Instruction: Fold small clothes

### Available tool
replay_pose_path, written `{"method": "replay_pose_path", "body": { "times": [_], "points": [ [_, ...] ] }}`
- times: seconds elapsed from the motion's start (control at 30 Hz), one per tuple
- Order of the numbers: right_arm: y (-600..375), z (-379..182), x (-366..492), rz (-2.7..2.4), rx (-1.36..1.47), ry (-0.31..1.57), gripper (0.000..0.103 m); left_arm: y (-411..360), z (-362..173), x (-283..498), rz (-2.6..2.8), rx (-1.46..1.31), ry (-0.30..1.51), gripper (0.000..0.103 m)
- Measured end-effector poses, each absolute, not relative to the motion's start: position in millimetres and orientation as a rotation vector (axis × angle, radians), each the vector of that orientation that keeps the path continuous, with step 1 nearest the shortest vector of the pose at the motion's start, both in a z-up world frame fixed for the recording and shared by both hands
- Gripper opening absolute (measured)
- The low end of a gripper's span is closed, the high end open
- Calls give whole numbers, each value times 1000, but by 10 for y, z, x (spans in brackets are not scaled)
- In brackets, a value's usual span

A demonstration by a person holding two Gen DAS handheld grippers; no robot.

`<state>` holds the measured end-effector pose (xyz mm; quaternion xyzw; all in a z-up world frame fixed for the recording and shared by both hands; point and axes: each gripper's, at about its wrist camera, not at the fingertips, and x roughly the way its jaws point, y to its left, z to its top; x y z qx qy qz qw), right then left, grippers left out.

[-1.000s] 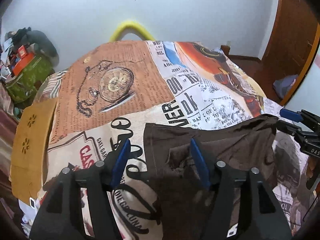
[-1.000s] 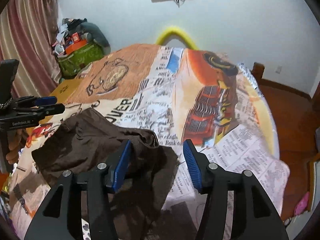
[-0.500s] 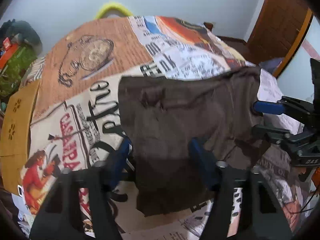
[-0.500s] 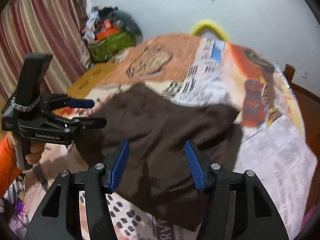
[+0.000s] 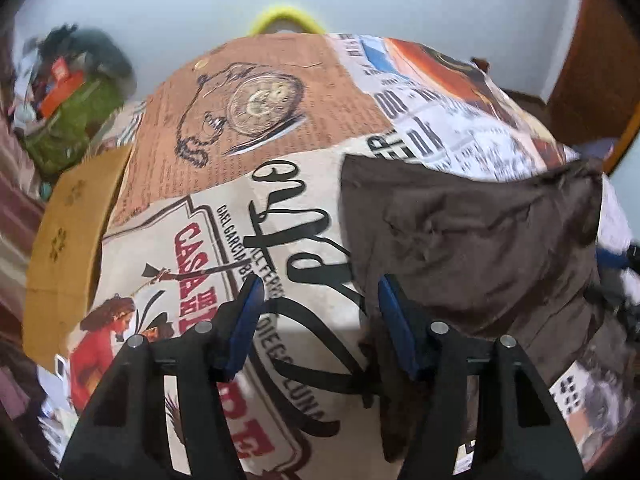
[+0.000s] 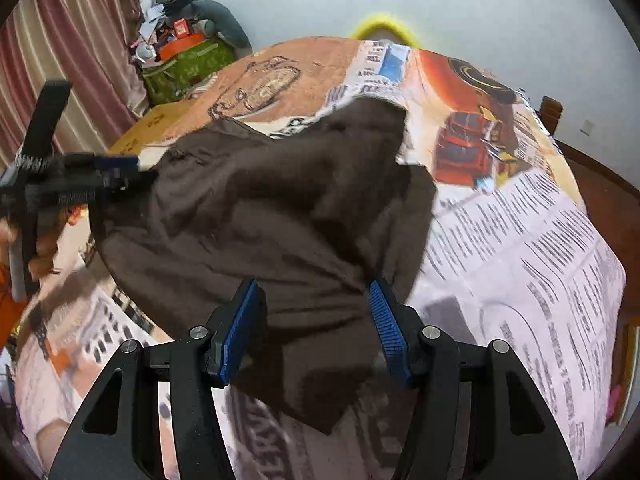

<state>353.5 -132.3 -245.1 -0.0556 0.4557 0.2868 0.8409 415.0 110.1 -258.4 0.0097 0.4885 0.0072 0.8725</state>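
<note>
A brown garment (image 6: 280,216) lies rumpled on the printed bedspread (image 5: 248,128), the left gripper (image 5: 320,312) spread wide just beside it, the right gripper (image 6: 312,312) spread wide over its near edge.

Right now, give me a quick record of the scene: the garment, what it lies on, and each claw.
garment: brown cloth, rumpled, partly spread
surface: printed newspaper-pattern bedspread
left claw: open, beside the garment's left edge, nothing between its fingers
right claw: open, brown cloth showing between its fingers, not clamped
beside bed: cardboard box, green bag
</note>
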Motion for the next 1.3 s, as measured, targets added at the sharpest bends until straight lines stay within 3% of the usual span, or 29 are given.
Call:
{"method": "replay_pose_path", "body": {
  "times": [0.23, 0.37, 0.77, 0.83, 0.87, 1.0, 1.1, 1.17, 1.3],
  "points": [
    [-1557, -2405, 3476, 581, -4, 967, 54, 1132, -2548, 4040, -67, -59, 1047, 63],
    [-1569, -2427, 3479, 554, 16, 955, 65, 1044, -2713, 4040, -146, -161, 1126, 65],
    [-1490, -2505, 3758, 621, 192, 989, 68, 914, -2889, 4319, -265, -286, 1155, 65],
    [-1490, -2521, 3793, 630, 222, 994, 68, 914, -2897, 4334, -275, -303, 1148, 64],
    [-1489, -2533, 3804, 632, 232, 995, 68, 916, -2901, 4344, -281, -317, 1144, 59],
    [-1418, -2587, 3828, 645, 221, 1005, 53, 969, -2922, 4383, -337, -427, 1145, 25],
    [-1394, -2606, 3853, 651, 210, 1013, 42, 996, -2961, 4408, -347, -494, 1155, 17],
    [-1389, -2614, 3869, 681, 240, 1040, 18, 991, -2944, 4394, -344, -506, 1149, 14],
    [-1330, -2492, 3793, 685, 183, 1017, 10, 911, -2758, 4293, -311, -426, 1116, 12]
  ]
}}
